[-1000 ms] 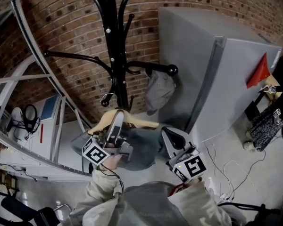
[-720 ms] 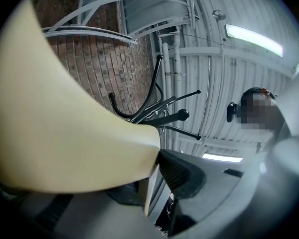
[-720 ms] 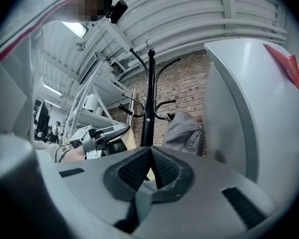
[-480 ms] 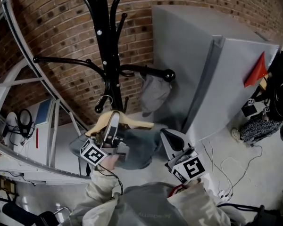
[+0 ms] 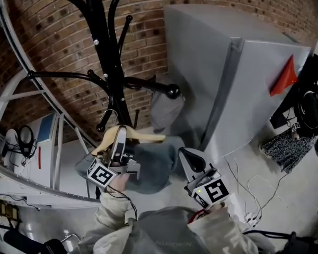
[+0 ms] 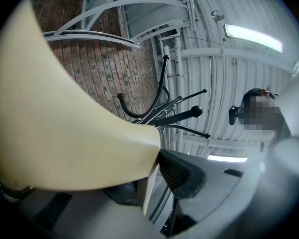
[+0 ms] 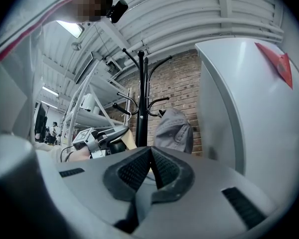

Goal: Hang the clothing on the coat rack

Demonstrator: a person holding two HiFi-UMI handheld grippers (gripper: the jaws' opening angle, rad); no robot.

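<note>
The black coat rack [image 5: 102, 46] stands against the brick wall, and a grey garment [image 5: 164, 103] hangs from one of its arms. Below the rack's arms, my left gripper [image 5: 118, 137] is shut on a cream wooden hanger [image 5: 146, 137] that carries a grey-blue piece of clothing [image 5: 153, 165]. In the left gripper view the hanger [image 6: 65, 123] fills the left side, one pad [image 6: 182, 173] presses against it, and the rack [image 6: 162, 111] rises beyond. My right gripper [image 5: 190, 156] is to the right, shut and holding nothing. Its view shows the pads [image 7: 162, 169] touching, the rack [image 7: 142, 98] and the hung garment [image 7: 173, 131].
A tall grey cabinet [image 5: 254, 89] with a red triangle [image 5: 285, 77] stands right of the rack. White metal shelving [image 5: 21, 94] runs along the left. Cables [image 5: 249, 194] lie on the floor at the right, near dark bags [image 5: 307, 105].
The head view has swung, so the rack and the cabinet sit further left and lower in the picture. Both grippers stay in nearly the same place, the left still gripping the hanger.
</note>
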